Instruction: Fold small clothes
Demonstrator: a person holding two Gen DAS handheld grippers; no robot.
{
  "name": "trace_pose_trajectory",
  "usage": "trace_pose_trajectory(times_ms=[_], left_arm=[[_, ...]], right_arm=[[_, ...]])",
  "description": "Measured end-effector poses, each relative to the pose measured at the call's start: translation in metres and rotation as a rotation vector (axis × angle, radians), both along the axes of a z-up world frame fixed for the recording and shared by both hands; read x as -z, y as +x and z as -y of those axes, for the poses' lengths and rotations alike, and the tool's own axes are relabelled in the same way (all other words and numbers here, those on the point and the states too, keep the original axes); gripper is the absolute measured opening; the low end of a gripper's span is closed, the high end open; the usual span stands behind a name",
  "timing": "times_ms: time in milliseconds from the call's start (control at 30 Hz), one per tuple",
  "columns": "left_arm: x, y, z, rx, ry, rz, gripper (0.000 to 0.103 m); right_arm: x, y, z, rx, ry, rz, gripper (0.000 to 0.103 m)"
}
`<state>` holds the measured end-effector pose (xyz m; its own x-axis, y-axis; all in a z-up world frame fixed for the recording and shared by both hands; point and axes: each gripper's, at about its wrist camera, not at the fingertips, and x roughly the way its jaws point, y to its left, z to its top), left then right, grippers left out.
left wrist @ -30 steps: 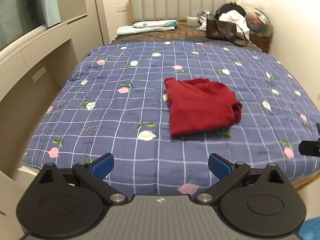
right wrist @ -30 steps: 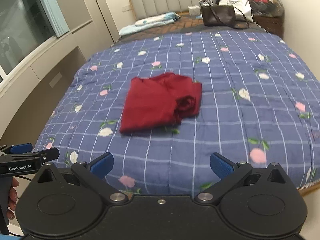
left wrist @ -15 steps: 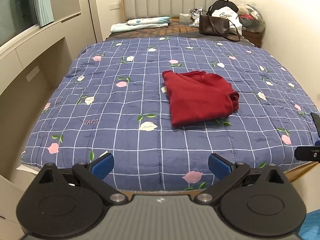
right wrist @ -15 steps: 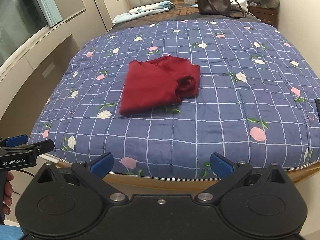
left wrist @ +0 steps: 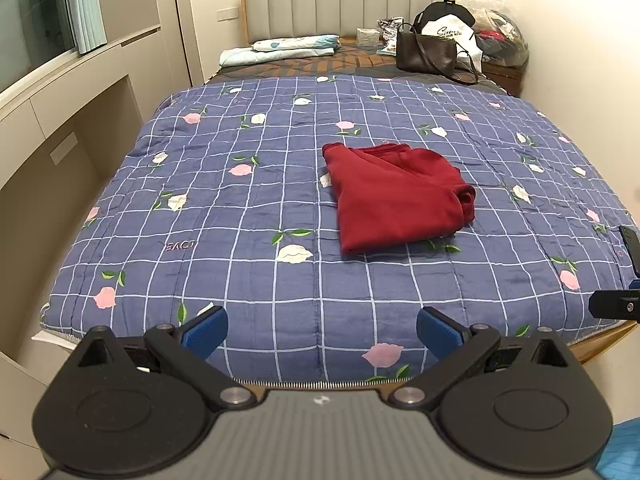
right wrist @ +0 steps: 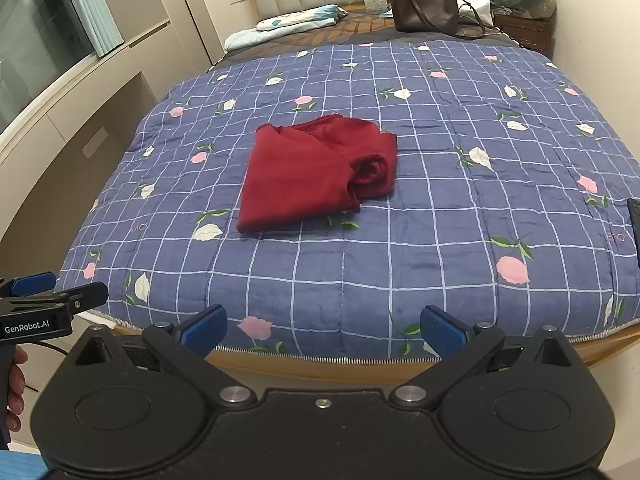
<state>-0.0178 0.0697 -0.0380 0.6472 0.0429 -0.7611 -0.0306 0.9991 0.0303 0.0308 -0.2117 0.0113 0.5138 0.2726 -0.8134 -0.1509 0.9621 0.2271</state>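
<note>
A red garment [left wrist: 396,196] is lying folded in a rough rectangle near the middle of a bed [left wrist: 248,288], on a blue checked quilt with printed flowers. One end of the garment, on the right side, is bunching into a loose roll rather than lying flat. Both grippers are hanging back beyond the foot of the bed, well apart from the garment. The left gripper [left wrist: 322,328] is showing its jaws spread wide with nothing between them, and the right gripper [right wrist: 323,328] is the same, wide open and empty. In the right wrist view, the left gripper is appearing at the left edge with part of a hand [right wrist: 14,392] behind it. At the head of the bed, a brown bag [left wrist: 426,53], a pillow [left wrist: 296,44] and some filled plastic bags are sitting against the headboard, far from the garment. A dark flat object, perhaps a phone [left wrist: 631,240], is resting at the right edge of the quilt. The fold looks nearly or fully finished, though the bunched end may be needing a tidy. The risk from here seems to be that a single-layer pinch on that roll would be dragging the top layer and pulling the fold open, and the soft quilt could be getting caught in the jaws along with the cloth.
</note>
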Motion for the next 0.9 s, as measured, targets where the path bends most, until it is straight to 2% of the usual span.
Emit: trace_pose_trajectory(times_ms=[900], left_arm=[[-0.0021,0.0013,0.0018,-0.009,0.003,0.004,0.103]], right_arm=[[-0.0013,0.0033,0.0014,-0.003,0.000,0.001,0.102]])
